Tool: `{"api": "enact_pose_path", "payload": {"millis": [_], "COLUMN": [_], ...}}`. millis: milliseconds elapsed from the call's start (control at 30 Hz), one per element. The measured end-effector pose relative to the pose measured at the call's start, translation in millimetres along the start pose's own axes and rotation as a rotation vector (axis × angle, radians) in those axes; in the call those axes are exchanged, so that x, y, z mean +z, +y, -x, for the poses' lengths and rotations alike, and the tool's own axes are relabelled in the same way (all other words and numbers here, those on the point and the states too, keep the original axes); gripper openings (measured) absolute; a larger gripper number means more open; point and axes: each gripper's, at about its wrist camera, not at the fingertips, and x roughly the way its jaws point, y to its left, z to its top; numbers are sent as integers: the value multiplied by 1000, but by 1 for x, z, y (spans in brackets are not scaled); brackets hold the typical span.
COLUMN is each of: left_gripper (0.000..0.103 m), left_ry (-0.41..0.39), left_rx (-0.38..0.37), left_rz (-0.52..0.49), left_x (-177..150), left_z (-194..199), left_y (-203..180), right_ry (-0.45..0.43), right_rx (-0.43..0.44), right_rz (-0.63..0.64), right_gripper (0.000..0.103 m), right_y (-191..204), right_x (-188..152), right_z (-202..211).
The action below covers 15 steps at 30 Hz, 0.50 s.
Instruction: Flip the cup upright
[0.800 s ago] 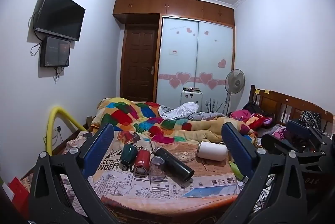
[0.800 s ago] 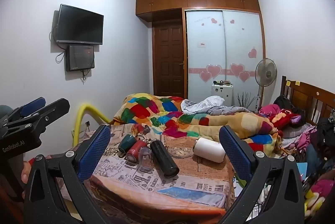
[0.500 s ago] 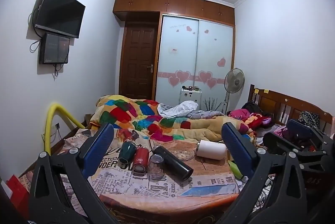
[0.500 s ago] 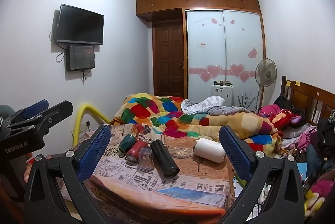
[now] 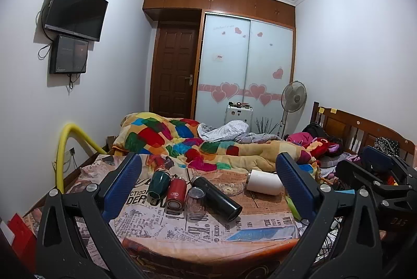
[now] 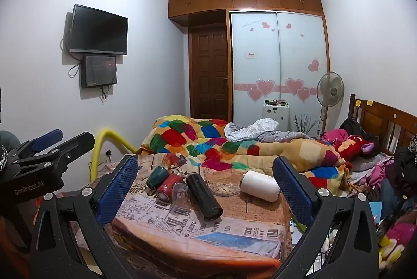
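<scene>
While you hold both tools back from the table, this is how things lie:

Left gripper (image 5: 208, 187): your jaws stand wide apart with nothing between them; the blue pads (image 5: 122, 185) frame the whole group of vessels from well short of them.
Right gripper (image 6: 206, 190): likewise spread wide and holding nothing, off the near edge of the table; its blue fingers (image 6: 292, 190) are clear of everything.
Clear glass cup (image 5: 195, 200): it stands mouth-down on the newspaper-print cloth (image 5: 166, 226), in the middle of the row, also seen from your right (image 6: 179, 194).
Red cup (image 5: 176, 192): lying on its side just left of the glass cup, base toward you.
Green cup (image 5: 158, 185): on its side, leftmost, just beside the red one.
Black flask (image 5: 216, 194): lying diagonally just right of the glass cup, near end pointing at you; whether it touches the glass, you cannot tell.
Glass dish (image 5: 230, 187): behind the flask, near the far edge.
White cylinder (image 5: 264, 182): on its side at the right, apart from the row.
Quilt (image 5: 182, 140): multicoloured, heaped on the bed behind the table.
</scene>
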Motion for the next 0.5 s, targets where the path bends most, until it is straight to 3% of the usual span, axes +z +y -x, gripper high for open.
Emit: {"api": "enact_pose_path", "payload": {"millis": [500], "left_gripper": [103], "left_ry": [0], "left_rx": [-1], "left_rz": [-7], "left_x": [3], "left_z": [-1], "left_y": [-3], "right_ry": [2], "right_rx": [0], "right_rz": [-1], "right_gripper": [103], "right_y": [-2], "right_x": [0], "right_z": [0]}}
